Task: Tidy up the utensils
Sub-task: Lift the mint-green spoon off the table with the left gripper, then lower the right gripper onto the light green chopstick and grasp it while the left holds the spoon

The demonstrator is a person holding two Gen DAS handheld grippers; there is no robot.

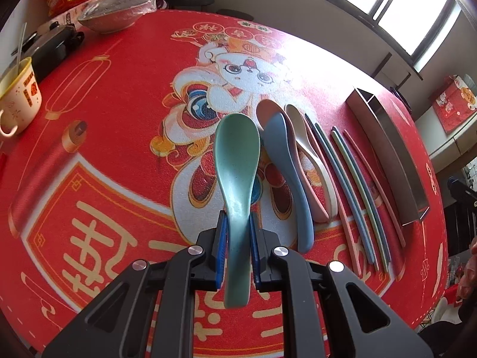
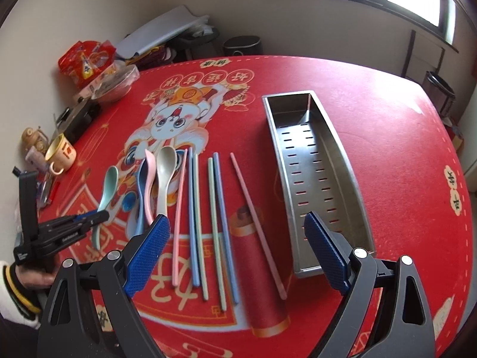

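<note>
Left tool (image 1: 238, 238) clamps the mint-green plastic spoon (image 1: 237, 161) by its handle above the red-clothed counter (image 1: 119, 149), left of the other spoons; right tool (image 2: 235, 250) gapes wide, holding nothing, near the perforated steel tray (image 2: 316, 173).

At frame centre the left gripper (image 1: 237, 238) clamps the green spoon (image 1: 237, 161) by its handle; other spoons (image 1: 286, 161) lie right, on the red tabletop (image 1: 119, 149).

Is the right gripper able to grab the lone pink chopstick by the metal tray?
Probably yes: the open right gripper hovers above the lone pink chopstick, which lies apart, nothing covering it.
</note>
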